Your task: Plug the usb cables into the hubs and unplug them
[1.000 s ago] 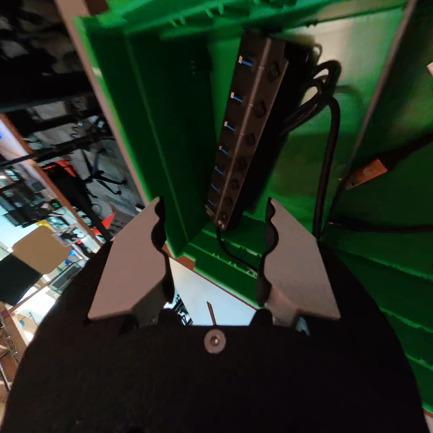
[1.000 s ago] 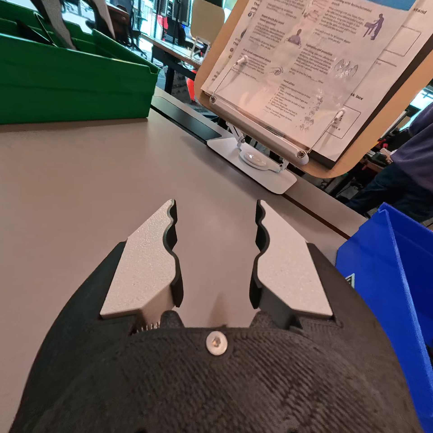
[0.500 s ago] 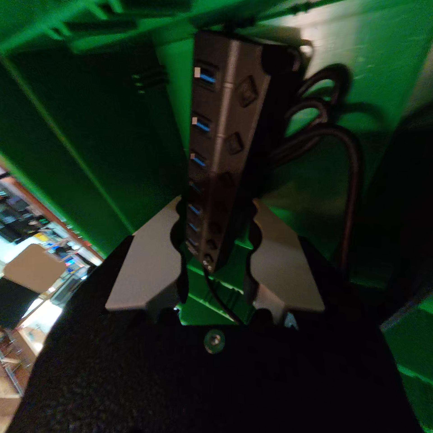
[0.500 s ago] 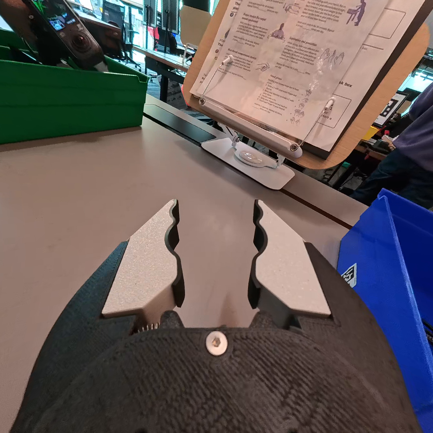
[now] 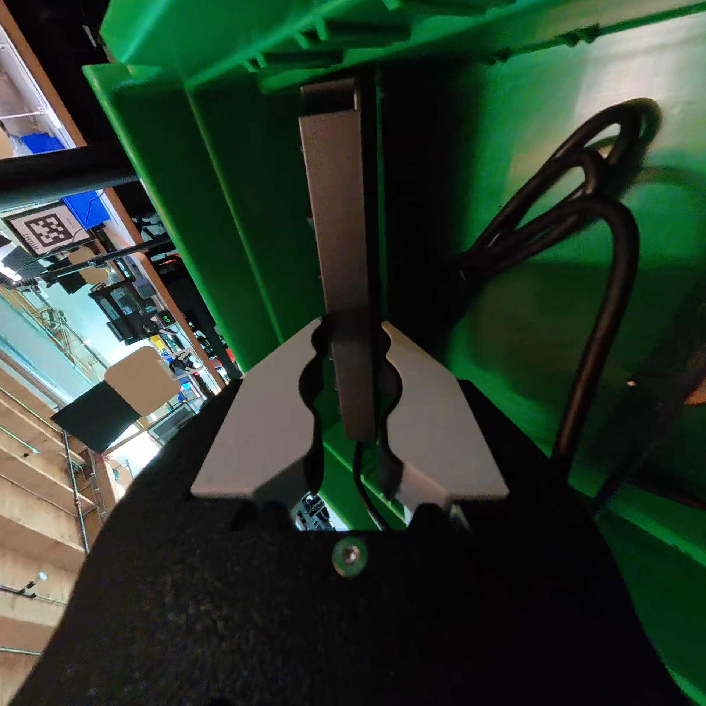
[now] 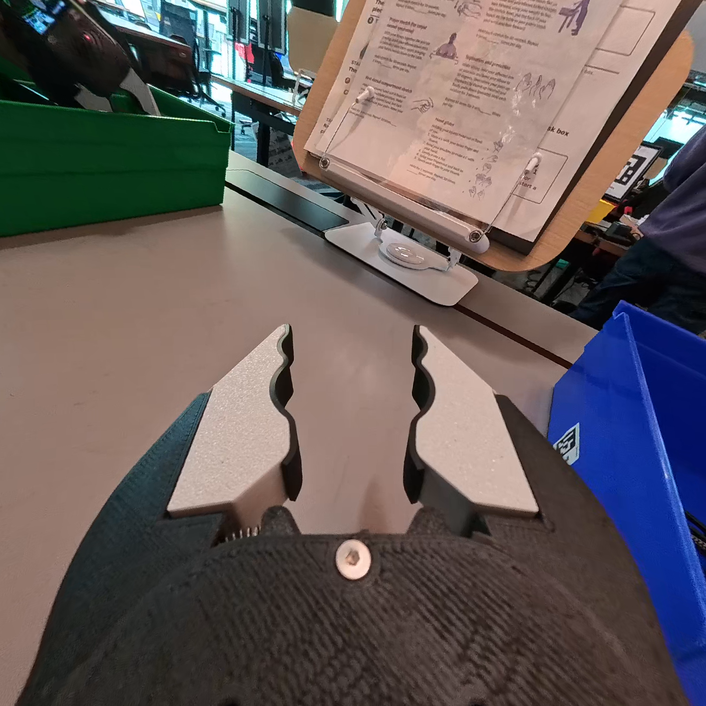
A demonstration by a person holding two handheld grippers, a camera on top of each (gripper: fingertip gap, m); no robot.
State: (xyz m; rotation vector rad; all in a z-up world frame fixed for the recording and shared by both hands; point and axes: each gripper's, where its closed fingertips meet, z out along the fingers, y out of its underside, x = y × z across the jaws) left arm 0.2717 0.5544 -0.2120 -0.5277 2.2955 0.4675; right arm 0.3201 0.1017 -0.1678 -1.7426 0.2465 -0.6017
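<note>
In the left wrist view, a long dark grey USB hub [image 5: 336, 229] stands on end inside a green bin [image 5: 229, 191]. Its flat side faces me and its ports are hidden. My left gripper [image 5: 353, 328] is shut on the hub's lower end, with both fingers against its sides. A thin black lead [image 5: 361, 493] hangs from the hub's bottom end. A looped thick black cable [image 5: 596, 305] lies in the bin to the right. My right gripper [image 6: 351, 332] is open and empty, low over the grey table [image 6: 153, 305]. No hub or cable shows in the right wrist view.
In the right wrist view, the green bin [image 6: 107, 168] stands at the far left with the other gripper's body [image 6: 68, 49] over it. A blue bin [image 6: 626, 439] sits close on the right. A document stand with papers [image 6: 458, 114] is ahead. A person's arm [image 6: 672, 229] is at far right.
My left gripper has moved in around the hub's lower end and closed on it. The hub's ports no longer face the camera. My right gripper has stayed open and shifted only slightly.
</note>
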